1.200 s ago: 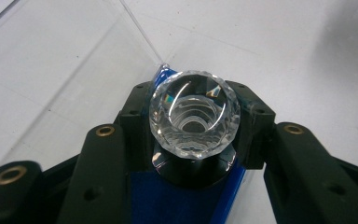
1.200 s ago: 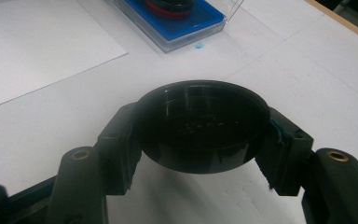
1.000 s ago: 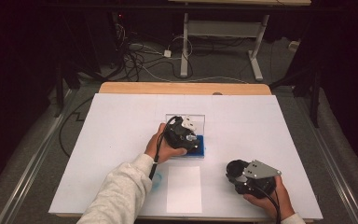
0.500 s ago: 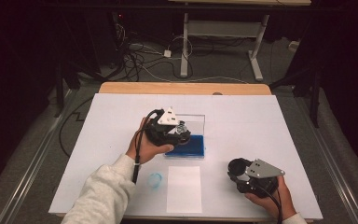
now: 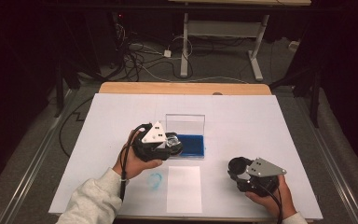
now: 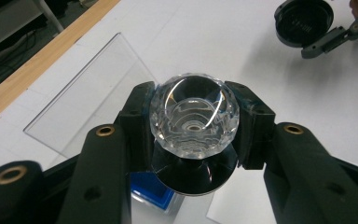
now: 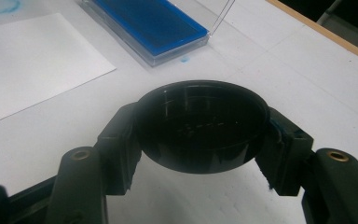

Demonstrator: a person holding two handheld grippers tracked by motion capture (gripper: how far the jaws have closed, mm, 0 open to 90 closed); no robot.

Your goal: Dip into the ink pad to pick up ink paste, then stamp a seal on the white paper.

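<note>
My left gripper (image 5: 172,144) is shut on a stamp (image 6: 193,116) with a clear faceted knob and a round black base, its jaws pressed to both sides of the knob. It hovers by the left end of the blue ink pad (image 5: 193,144), which lies in a clear case with its lid (image 5: 185,123) standing open. Near the front right, my right gripper (image 5: 239,166) is shut on a round black cap (image 7: 200,126), hollow side showing. That cap (image 6: 303,21) also appears far off in the left gripper view.
A white paper sheet (image 5: 183,189) lies near the front edge, with a blue ring mark (image 5: 155,179) on the white table cover to its left. A small blue spot (image 7: 184,59) sits by the pad case. The wooden table edge (image 5: 182,88) runs along the far side.
My left gripper, with the stamp, has moved left off the ink pad, rising and then settling beside its left end. The right gripper has hardly moved.
</note>
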